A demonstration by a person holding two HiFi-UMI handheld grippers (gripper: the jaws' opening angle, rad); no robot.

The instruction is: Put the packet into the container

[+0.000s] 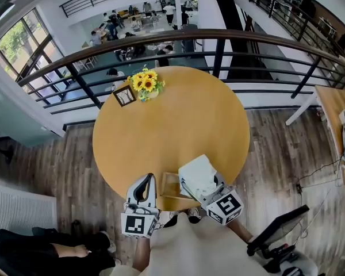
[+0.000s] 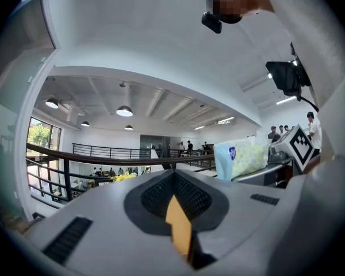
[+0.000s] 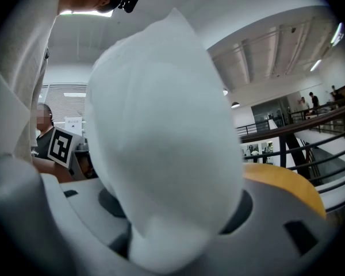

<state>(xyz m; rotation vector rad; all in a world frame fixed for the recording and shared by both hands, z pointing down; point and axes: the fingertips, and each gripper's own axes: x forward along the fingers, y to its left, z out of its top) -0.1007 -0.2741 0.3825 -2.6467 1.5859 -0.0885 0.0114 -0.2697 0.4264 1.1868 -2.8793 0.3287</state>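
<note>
Jaws of the right gripper (image 1: 192, 184) are clamped wide on a soft white packet (image 1: 198, 173), which bulges up between them and fills most of the right gripper view. The left gripper (image 1: 145, 180) has its jaws pressed almost together, with only a thin slit between them. A tan sliver shows in that slit, and I cannot tell what it is. In the head view the packet sits at the bottom centre of the frame, over the right edge of a tan open container (image 1: 171, 186). That container stands at the near rim of the table, just right of the left gripper. The table (image 1: 178, 125) is round with a smooth honey-coloured top. Most of it is bare except for a bunch of sunflowers (image 1: 145, 83) and a small picture frame (image 1: 125, 95) near its far edge, upper left of centre. Around it lies a dark wood plank floor (image 1: 287, 154). A curved dark railing (image 1: 218, 36) runs just behind the table, and past it a lower level with many people shows at the top of the frame. Another wooden tabletop (image 1: 333, 105) sits at the right edge, and tall windows stand at the upper left.
</note>
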